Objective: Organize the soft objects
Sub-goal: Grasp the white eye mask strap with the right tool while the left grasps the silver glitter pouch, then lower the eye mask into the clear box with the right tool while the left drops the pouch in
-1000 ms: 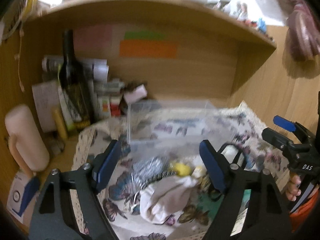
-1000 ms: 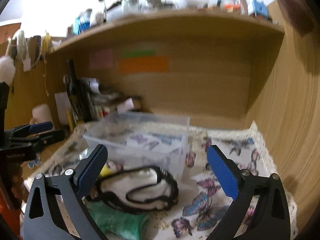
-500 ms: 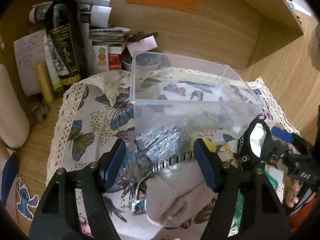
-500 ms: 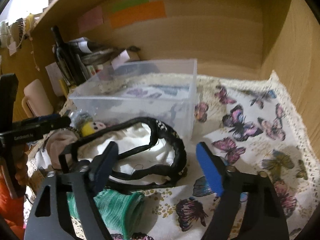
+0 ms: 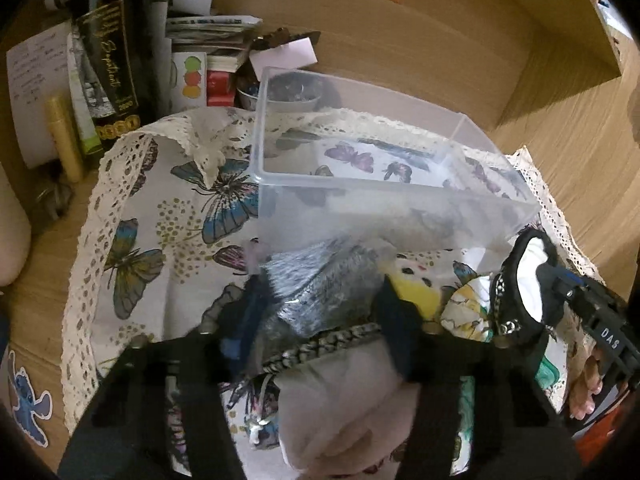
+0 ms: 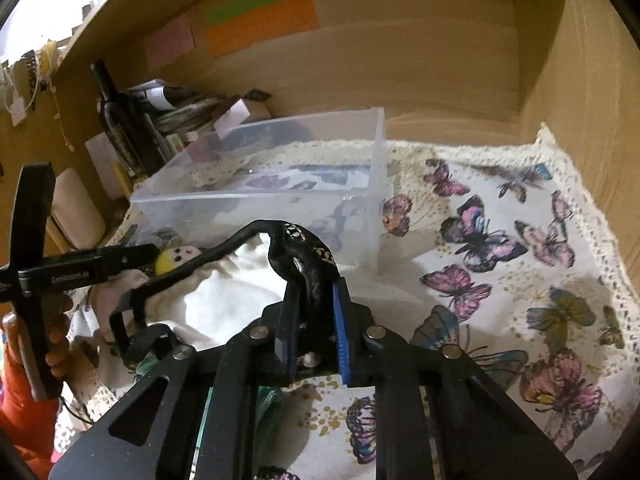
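A pile of soft things lies on the butterfly cloth in front of a clear plastic bin [image 5: 360, 184] [image 6: 280, 196]. My left gripper [image 5: 320, 312] is open, its fingers either side of a grey furry item in a clear bag [image 5: 324, 284], above a beige cloth [image 5: 340, 400] with a braided cord. A yellow plush [image 5: 412, 296] [image 6: 172, 258] lies beside it. My right gripper [image 6: 314, 300] is shut on the black strap [image 6: 304, 256] of a white pouch [image 6: 224, 304]; the pouch also shows in the left wrist view [image 5: 528, 272].
A dark wine bottle [image 5: 108, 60] [image 6: 116, 120], papers and small boxes [image 5: 200, 76] stand at the back left of the wooden alcove. A green knitted item [image 6: 264, 400] lies under my right gripper. Butterfly cloth [image 6: 500, 260] stretches to the right.
Both grippers moved down and forward to the pile. My right gripper closed on the pouch's black strap. My left gripper lowered around the grey furry bag.
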Demonstrator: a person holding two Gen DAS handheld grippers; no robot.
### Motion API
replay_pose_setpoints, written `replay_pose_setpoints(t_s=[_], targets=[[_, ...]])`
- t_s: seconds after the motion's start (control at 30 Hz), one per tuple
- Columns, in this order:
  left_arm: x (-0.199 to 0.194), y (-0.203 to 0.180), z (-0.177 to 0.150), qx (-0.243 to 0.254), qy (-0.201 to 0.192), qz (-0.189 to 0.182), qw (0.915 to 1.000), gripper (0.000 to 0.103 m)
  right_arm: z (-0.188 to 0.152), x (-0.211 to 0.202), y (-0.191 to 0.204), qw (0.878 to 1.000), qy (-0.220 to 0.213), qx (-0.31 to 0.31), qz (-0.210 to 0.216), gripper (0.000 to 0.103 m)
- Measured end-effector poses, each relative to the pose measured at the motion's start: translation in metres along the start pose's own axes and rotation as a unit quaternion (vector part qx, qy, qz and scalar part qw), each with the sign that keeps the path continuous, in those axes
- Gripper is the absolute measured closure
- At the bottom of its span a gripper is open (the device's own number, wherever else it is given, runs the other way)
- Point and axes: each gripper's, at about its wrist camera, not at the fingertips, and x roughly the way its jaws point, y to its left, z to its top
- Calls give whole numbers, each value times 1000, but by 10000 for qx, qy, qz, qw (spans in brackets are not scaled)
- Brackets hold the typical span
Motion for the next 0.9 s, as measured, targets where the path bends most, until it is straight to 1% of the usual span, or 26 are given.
replay_pose_setpoints(t_s=[0.03,0.07,0.13,0.2,0.37,0.6,0.73,0.9], targets=[[-2,0,-2,-7,-16,-15,10000,62,1,-4,1,10000,-70,-39,-37,90],[-4,0,-4,11,-29,-21,10000,63,1,-7,2,9999,-140,-72,-63,91],[-11,-2,-8,67,-107,35,9999,69,3,-16,6,9994,-287,-151,-97,91],[-21,-4,-9,105,-225,85,9997,70,6,-24,8,9987,-440,-207,-143,91],[-49,-10,-8,175,-601,133,9979,71,18,-42,10,9963,-810,-216,-168,91],[-83,-18,11,332,-1225,164,9918,72,45,-59,16,9900,-1363,-299,-203,91],[-87,-21,27,373,-1404,108,9893,72,66,-59,21,9862,-1571,-423,-304,91],[-82,-25,49,414,-1506,47,9877,72,90,-50,25,9822,-1713,-594,-489,91]])
